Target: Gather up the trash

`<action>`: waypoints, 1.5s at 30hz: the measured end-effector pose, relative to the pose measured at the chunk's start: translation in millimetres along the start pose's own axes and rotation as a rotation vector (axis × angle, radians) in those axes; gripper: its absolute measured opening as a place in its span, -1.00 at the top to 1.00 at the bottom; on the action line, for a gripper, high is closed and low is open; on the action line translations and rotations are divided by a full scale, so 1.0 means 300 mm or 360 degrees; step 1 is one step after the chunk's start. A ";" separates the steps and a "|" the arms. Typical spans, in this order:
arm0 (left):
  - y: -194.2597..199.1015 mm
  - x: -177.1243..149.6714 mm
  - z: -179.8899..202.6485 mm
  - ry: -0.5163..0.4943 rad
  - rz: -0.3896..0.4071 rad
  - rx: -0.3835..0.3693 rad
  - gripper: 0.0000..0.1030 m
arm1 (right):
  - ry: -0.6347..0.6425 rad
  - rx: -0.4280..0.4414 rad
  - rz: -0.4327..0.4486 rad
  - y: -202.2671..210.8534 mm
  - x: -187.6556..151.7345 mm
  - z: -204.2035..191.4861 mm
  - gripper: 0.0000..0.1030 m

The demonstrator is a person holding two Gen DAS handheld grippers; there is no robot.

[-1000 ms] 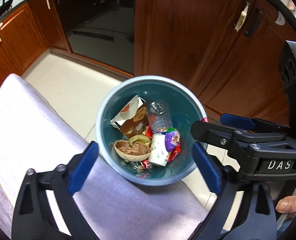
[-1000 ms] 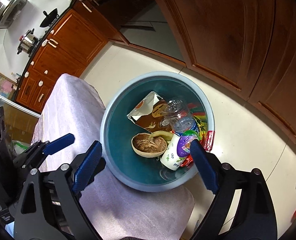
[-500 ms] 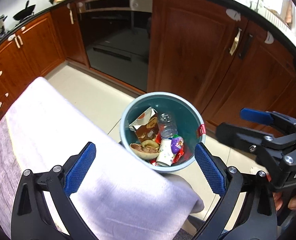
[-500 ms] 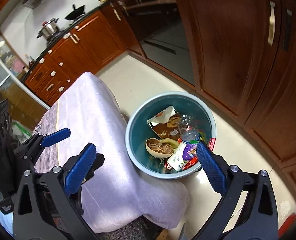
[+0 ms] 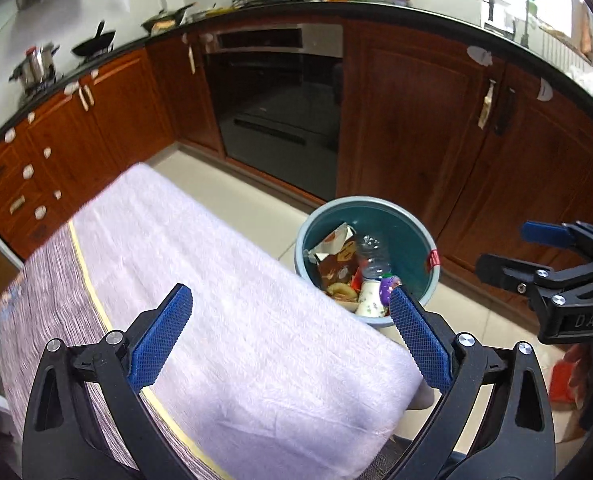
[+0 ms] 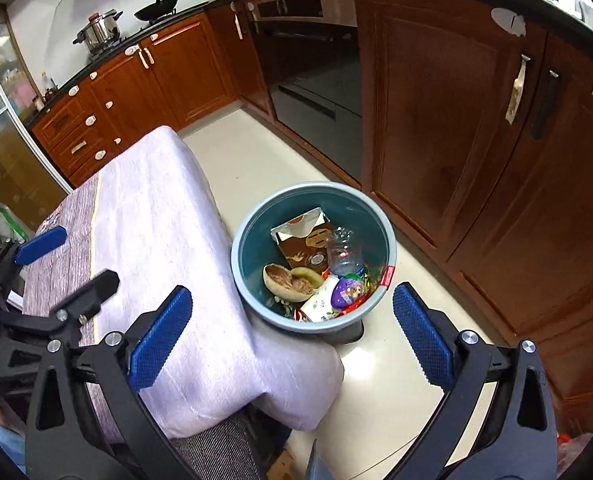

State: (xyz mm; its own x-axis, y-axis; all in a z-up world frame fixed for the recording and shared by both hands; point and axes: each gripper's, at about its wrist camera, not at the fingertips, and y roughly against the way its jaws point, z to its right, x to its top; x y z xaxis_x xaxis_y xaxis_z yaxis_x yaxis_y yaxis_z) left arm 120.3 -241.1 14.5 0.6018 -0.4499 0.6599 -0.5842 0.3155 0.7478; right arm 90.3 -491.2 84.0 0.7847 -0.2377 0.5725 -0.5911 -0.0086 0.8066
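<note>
Judging from how things lie, the trash already sits in the bin [image 6: 256, 240], which stands on the floor just beside the corner of the cloth-covered worktop [image 6: 156, 220]: a brown carton [image 6: 304, 236], a clear bottle [image 6: 344, 256], a paper cup [image 6: 320, 300] and a coconut-like shell [image 6: 280, 278] rest inside. Both the left gripper [image 5: 290, 332] and the right gripper [image 6: 292, 330] stand wide open and carry nothing. No loose trash shows on the cloth. A good next step is a check of the worktop for anything left, keeping both grippers clear of the bin's rim so it is not tipped over.
</note>
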 end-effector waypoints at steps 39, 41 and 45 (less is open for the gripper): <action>-0.059 -0.127 -0.045 0.0116 -0.0150 0.0062 -0.92 | 0.0054 -0.0102 -0.0186 -0.107 -0.112 -0.026 -0.87; -0.059 -0.128 -0.050 0.0124 -0.0152 0.0061 -0.92 | 0.0059 -0.0104 -0.0188 -0.108 -0.112 -0.028 -0.87; -0.058 -0.129 -0.054 0.0132 -0.0151 0.0068 -0.92 | 0.0068 -0.0103 -0.0194 -0.112 -0.112 -0.032 -0.87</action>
State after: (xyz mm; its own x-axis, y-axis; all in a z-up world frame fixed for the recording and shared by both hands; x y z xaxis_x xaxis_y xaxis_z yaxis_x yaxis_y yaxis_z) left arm 116.0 -215.5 -23.1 0.6974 -0.4048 0.5914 -0.5442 0.2379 0.8045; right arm 85.6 -473.6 39.2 0.8580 -0.1973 0.4743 -0.4787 0.0278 0.8775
